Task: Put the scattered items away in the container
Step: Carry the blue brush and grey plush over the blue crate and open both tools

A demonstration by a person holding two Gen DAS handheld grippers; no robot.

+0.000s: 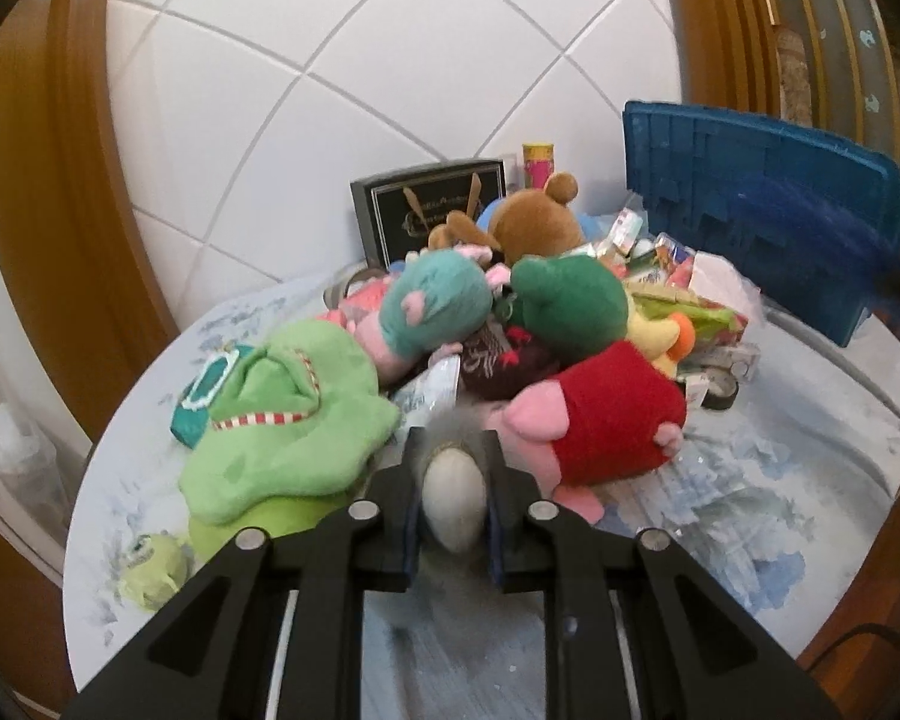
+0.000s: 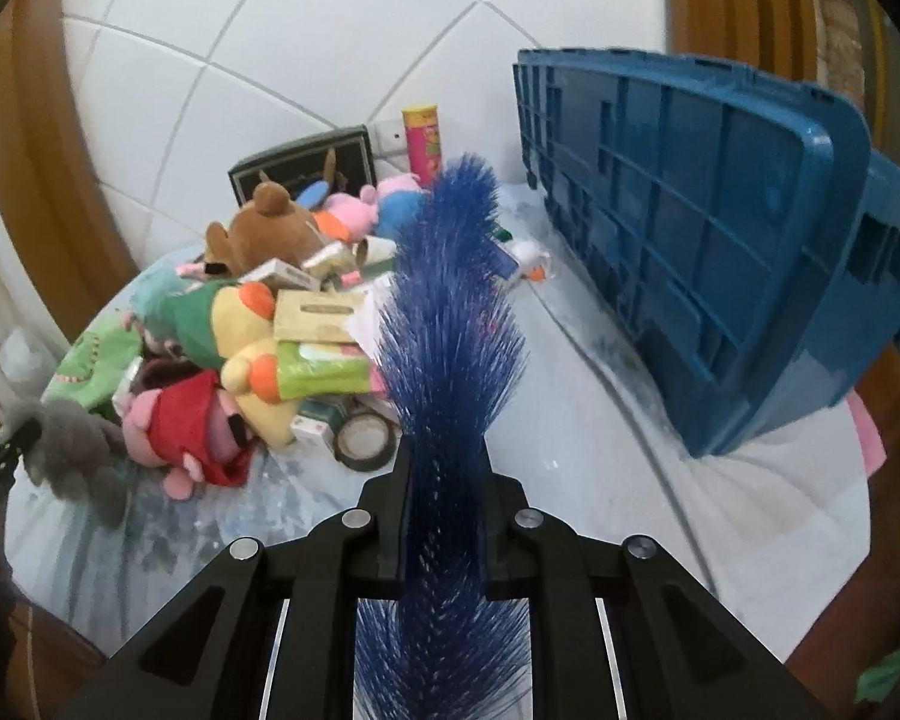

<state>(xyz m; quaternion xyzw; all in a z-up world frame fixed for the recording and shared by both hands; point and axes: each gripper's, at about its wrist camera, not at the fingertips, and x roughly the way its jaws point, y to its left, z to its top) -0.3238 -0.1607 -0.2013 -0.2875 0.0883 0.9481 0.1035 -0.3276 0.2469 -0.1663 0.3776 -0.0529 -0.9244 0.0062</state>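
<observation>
Grey plush (image 1: 453, 492) clamped in left gripper (image 1: 453, 450) | right gripper (image 2: 444, 468) clenched on blue bristly piece (image 2: 450, 324) | blue crate (image 2: 720, 252) tipped, at table's far right | lift clear, right crate first

- A round tabletop (image 2: 600, 480) under a pale blue-and-white cloth carries everything.
- Ahead and left of the right fingers (image 2: 403, 480), a heap of plush toys (image 2: 198, 420), small boxes and packets lies on it.
- A roll of tape (image 2: 363, 443) rests flat just ahead-left of those fingers.
- A blue crate (image 2: 720, 252) stands tipped on its side, ahead and right.
- Beyond the heap, a dark framed box (image 2: 306, 165) and a pink-and-yellow tube (image 2: 423, 147) stand upright.
- Left of the left fingers (image 1: 414, 480), a small green plush (image 1: 153, 567) lies near the edge.
</observation>
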